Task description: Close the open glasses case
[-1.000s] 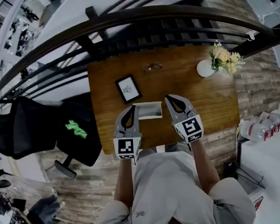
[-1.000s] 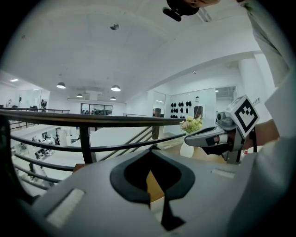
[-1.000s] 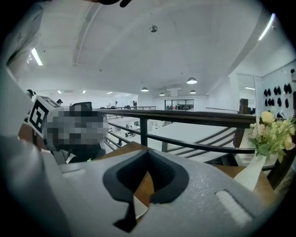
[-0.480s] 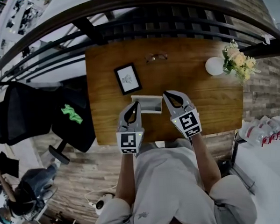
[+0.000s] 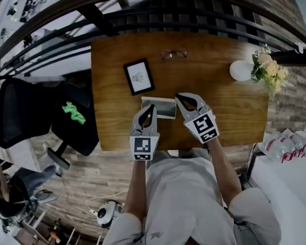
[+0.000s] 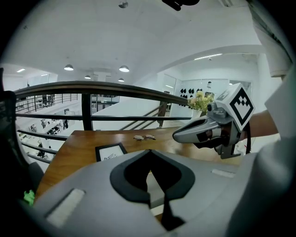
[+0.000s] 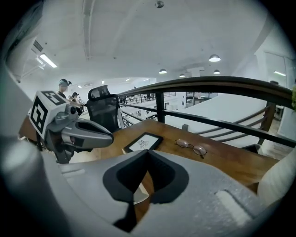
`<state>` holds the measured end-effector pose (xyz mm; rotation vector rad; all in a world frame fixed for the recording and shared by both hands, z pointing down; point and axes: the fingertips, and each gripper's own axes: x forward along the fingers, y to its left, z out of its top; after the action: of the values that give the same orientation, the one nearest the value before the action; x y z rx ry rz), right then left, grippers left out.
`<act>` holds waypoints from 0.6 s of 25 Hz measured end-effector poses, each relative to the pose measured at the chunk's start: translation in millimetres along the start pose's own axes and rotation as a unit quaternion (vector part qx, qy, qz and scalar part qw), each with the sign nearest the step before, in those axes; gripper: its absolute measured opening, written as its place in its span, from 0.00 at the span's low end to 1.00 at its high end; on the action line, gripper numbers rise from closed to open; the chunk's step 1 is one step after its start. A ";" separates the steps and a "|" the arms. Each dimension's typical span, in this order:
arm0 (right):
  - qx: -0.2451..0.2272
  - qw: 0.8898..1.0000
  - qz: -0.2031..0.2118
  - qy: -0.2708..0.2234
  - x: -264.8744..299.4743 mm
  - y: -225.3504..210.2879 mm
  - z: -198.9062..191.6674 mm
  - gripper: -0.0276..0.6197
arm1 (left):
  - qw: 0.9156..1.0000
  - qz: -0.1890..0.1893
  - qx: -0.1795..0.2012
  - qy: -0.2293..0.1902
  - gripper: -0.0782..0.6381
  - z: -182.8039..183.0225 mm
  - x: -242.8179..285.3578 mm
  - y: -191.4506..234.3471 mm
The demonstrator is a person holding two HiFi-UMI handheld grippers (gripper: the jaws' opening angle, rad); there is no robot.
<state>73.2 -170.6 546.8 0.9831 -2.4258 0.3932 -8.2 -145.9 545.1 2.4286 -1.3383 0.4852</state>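
Glasses case [image 5: 164, 107] lies lengthwise left-to-right between left gripper [image 5: 152, 108] and right gripper [image 5: 178, 97]; both jaw pairs pressed together, empty.

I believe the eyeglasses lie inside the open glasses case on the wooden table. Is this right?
Not quite. The eyeglasses lie on the wooden table itself, near its far edge and well apart from the open glasses case. The head view shows this.
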 end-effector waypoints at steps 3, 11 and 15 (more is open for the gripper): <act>0.000 1.000 0.013 0.009 5.9 1.1 -7.0 0.05 | 1.000 0.001 -0.004 0.010 0.14 -9.1 5.0 -2.0; -0.004 0.999 0.041 0.030 21.9 3.5 -23.9 0.05 | 0.999 0.003 -0.016 0.031 0.14 -33.9 18.4 -3.7; -0.006 0.998 0.049 0.038 26.3 5.4 -29.7 0.05 | 0.999 -0.002 -0.018 0.044 0.14 -45.4 23.5 -7.8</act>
<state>62.9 -169.0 585.5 0.8316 -2.4108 0.4423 4.0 -139.6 595.0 2.3514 -1.2950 0.5569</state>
